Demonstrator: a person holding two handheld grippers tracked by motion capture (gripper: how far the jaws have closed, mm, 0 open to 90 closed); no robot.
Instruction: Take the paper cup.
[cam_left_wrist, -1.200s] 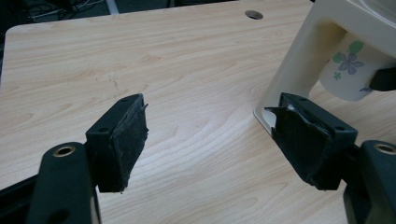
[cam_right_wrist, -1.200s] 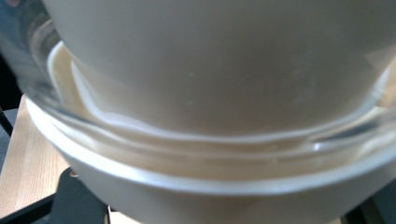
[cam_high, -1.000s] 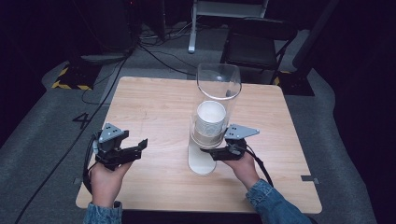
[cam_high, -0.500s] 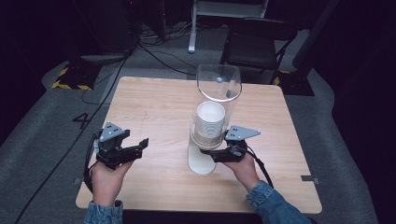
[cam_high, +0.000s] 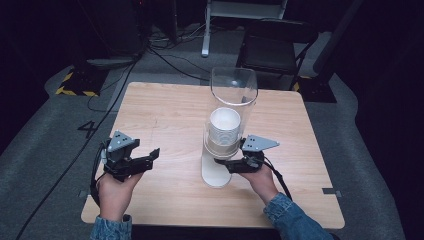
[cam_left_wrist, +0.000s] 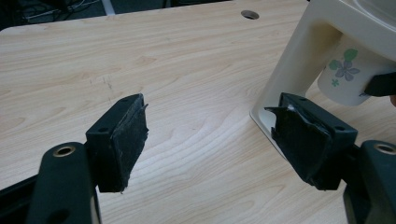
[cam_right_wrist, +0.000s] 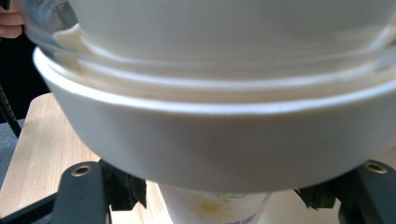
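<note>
I see a pale wood-grain counter (cam_high: 165, 115) under everything. The cup dispenser's cream plastic stand (cam_left_wrist: 299, 56) carries a clear, colourless tube (cam_high: 233, 90) stacked with white paper cups. The lowest white paper cup (cam_left_wrist: 348, 77) is printed with a grey-purple flower and green leaves. My left black gripper (cam_left_wrist: 212, 140) has matte black pads; my right black gripper (cam_high: 235, 165) is topped with a grey plate. Both sleeves are blue denim.

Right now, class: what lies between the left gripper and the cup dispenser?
Nothing: bare wooden table. The high view shows the open left gripper apart from the cup dispenser, with plain wood in between.
</note>
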